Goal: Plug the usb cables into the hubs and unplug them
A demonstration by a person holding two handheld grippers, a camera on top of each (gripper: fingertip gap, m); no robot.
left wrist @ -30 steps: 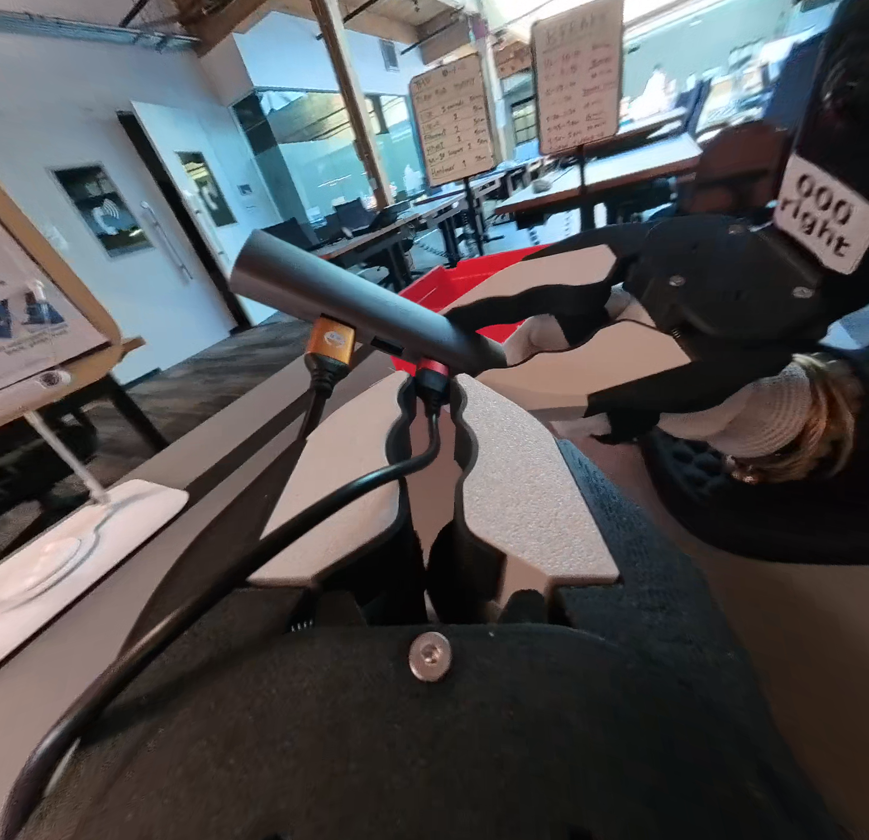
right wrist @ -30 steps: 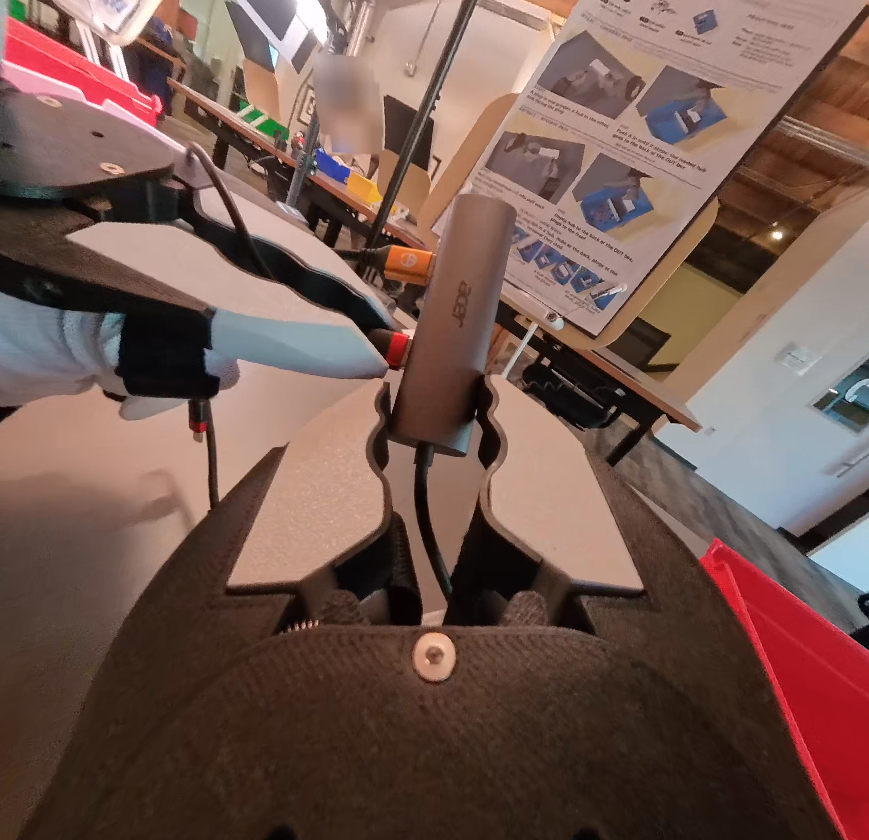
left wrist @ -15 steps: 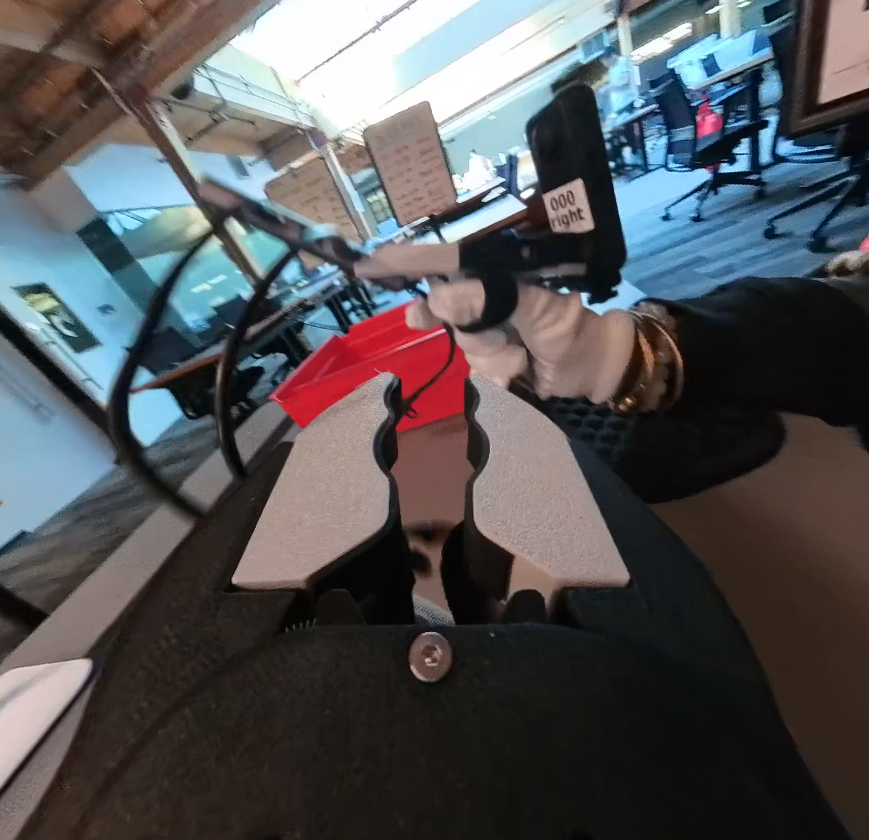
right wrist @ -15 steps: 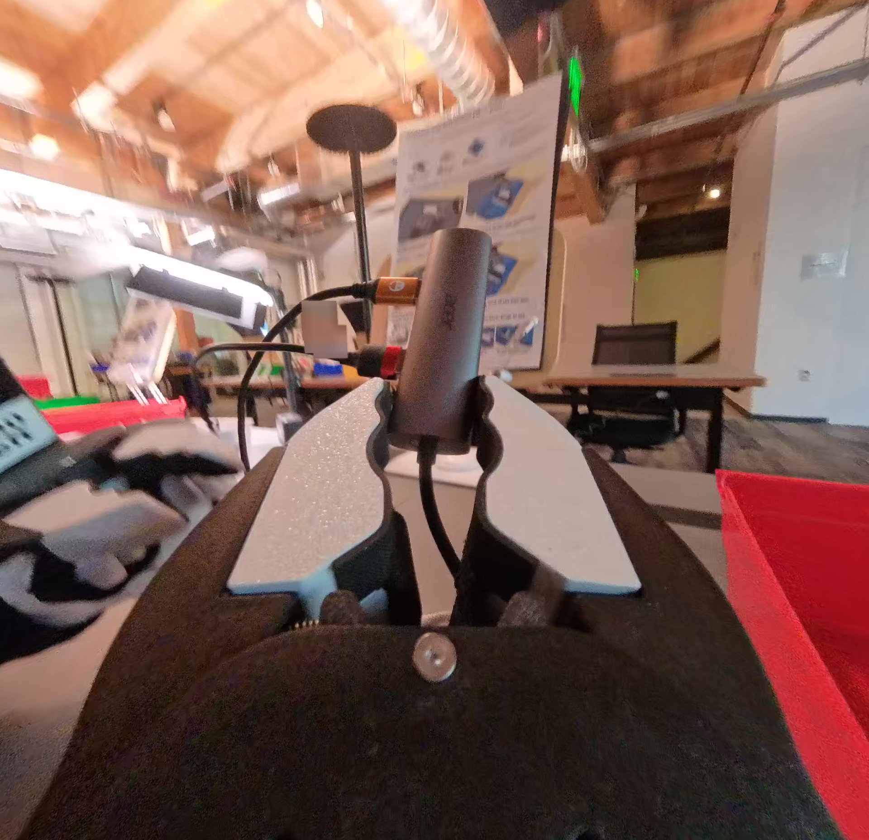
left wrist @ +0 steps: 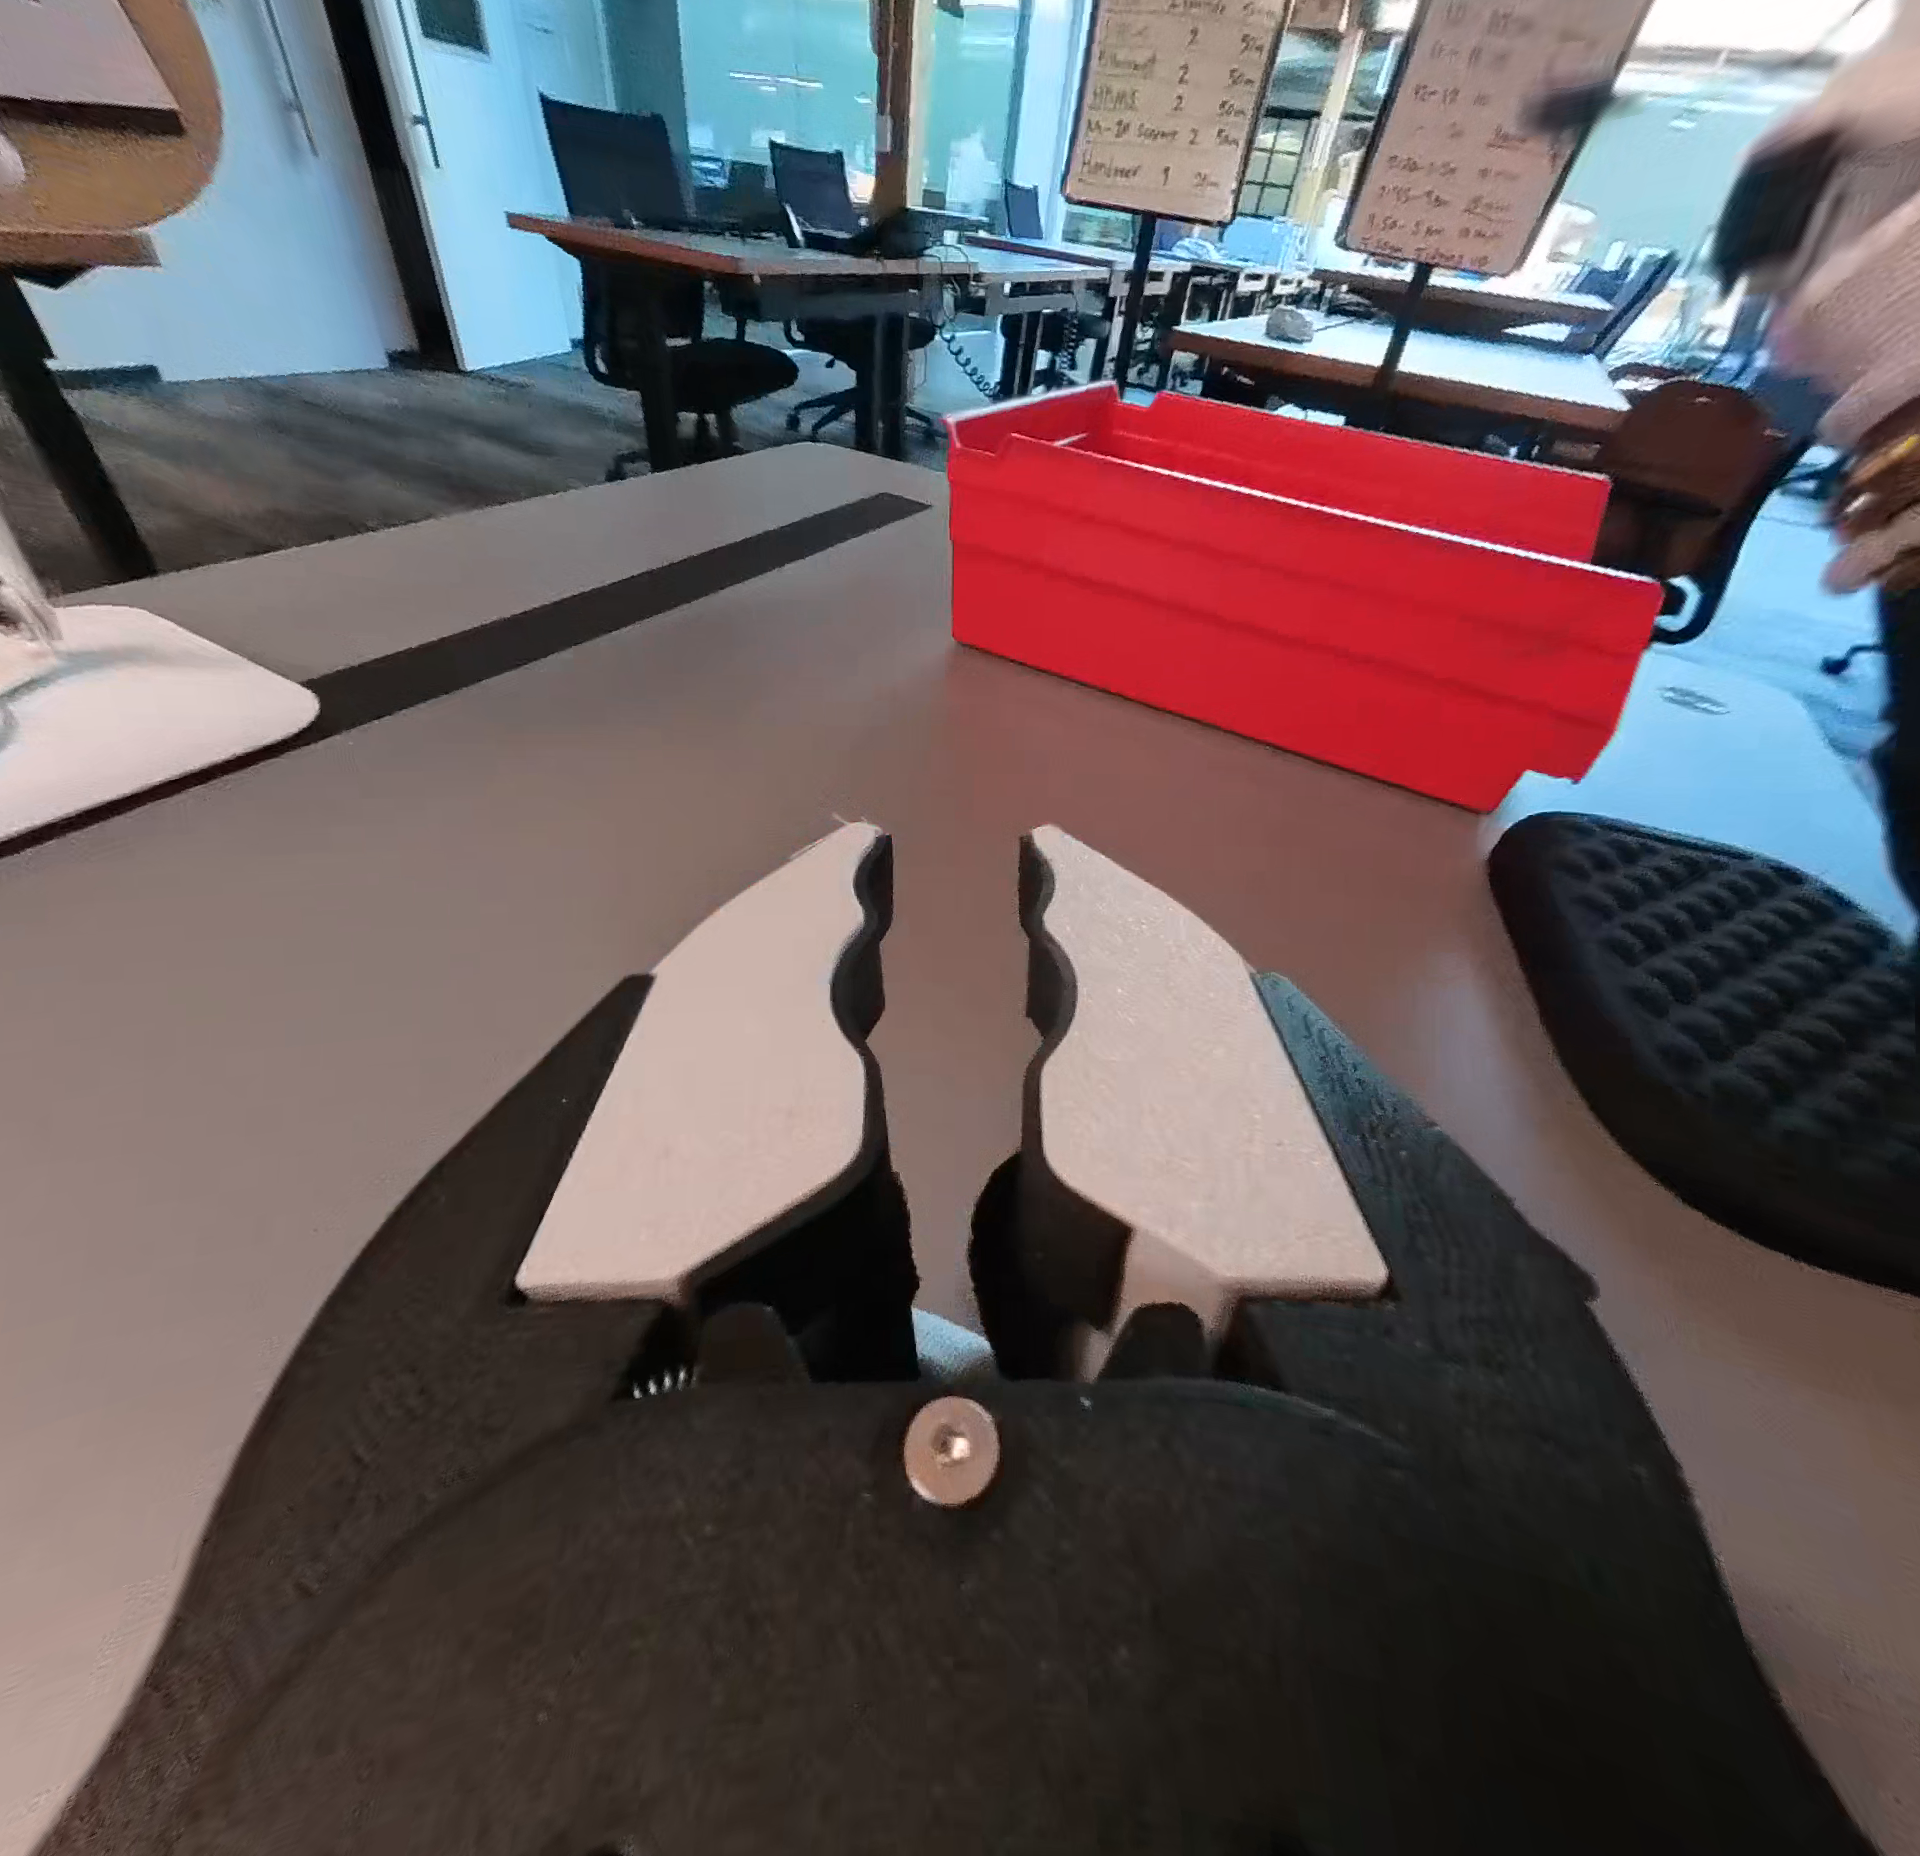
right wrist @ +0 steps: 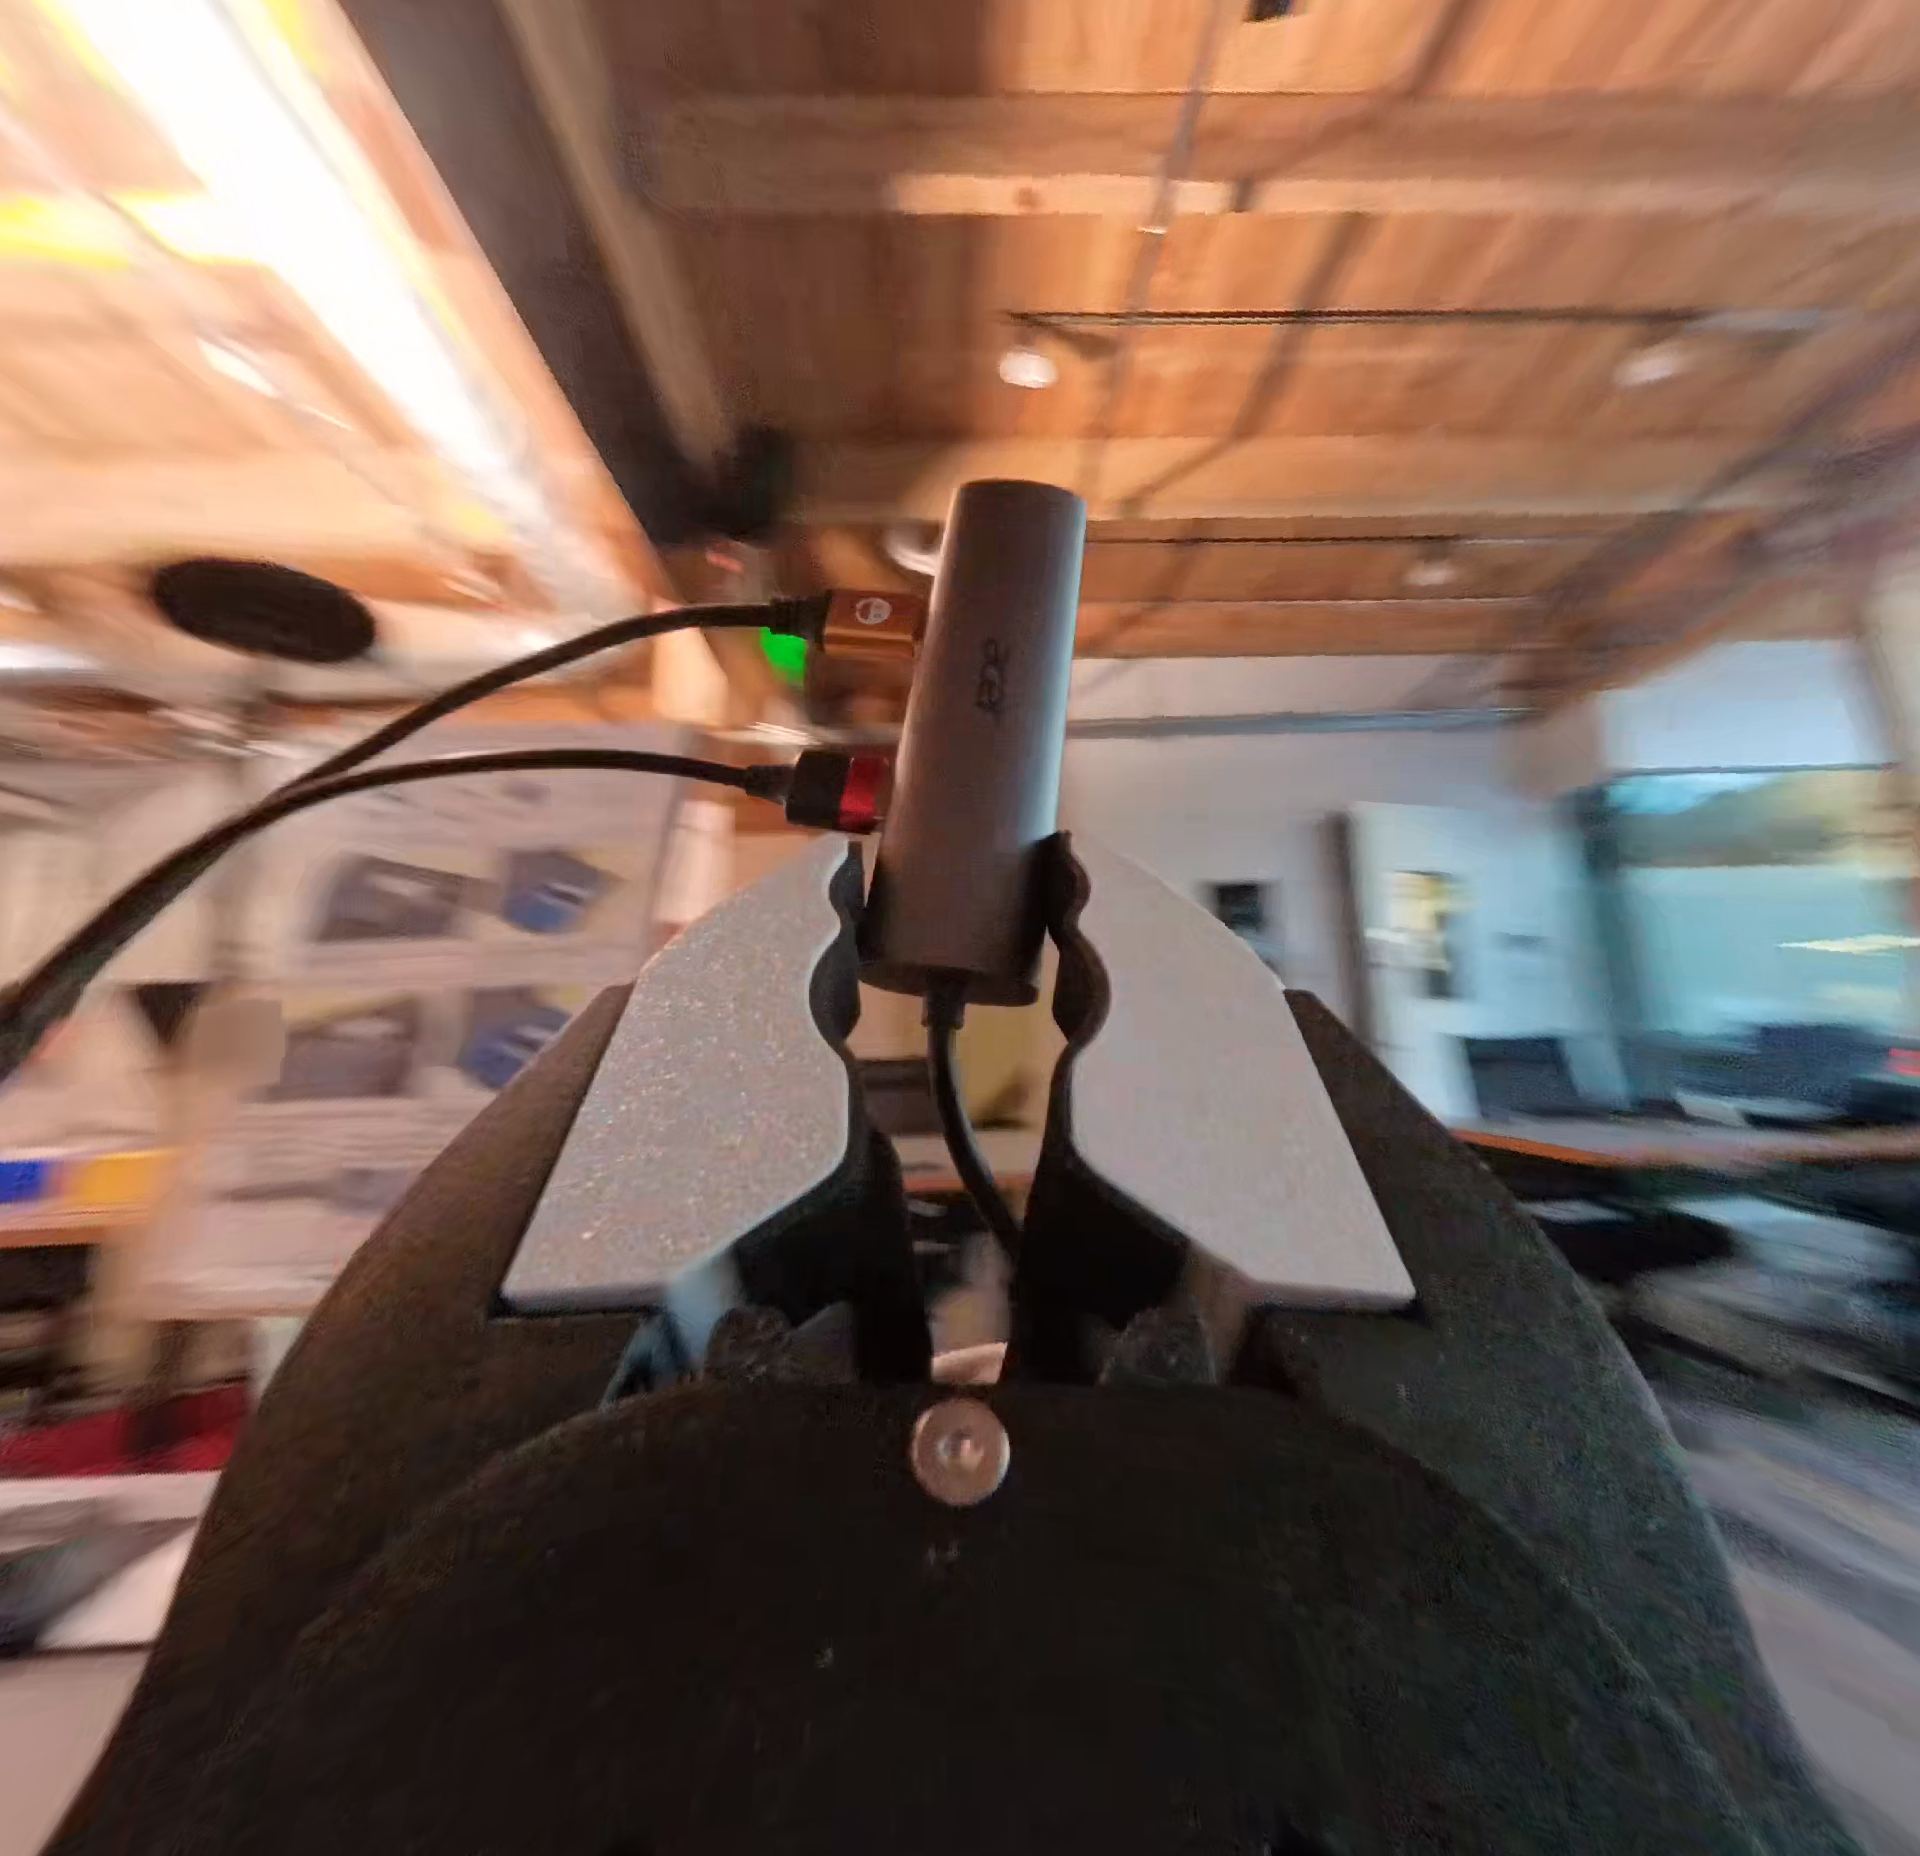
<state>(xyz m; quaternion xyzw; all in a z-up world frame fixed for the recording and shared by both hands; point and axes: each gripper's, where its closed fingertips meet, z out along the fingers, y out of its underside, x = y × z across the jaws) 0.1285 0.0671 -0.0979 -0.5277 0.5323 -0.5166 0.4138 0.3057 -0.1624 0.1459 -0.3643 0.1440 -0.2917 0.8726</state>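
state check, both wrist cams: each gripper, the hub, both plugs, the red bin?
left gripper: open, empty, above the table
right gripper: shut on the USB hub
USB hub: upright, raised off the table
orange plug: seated in the hub
red plug: seated in the hub
red bin: on the table, contents hidden

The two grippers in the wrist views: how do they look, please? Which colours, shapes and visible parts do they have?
Both look alike. The left gripper and the right gripper each have a rough black body, one silver screw at its middle, and two flat grey fingers with wavy black inner edges. Of the person, the left wrist view shows only a blurred light glove.
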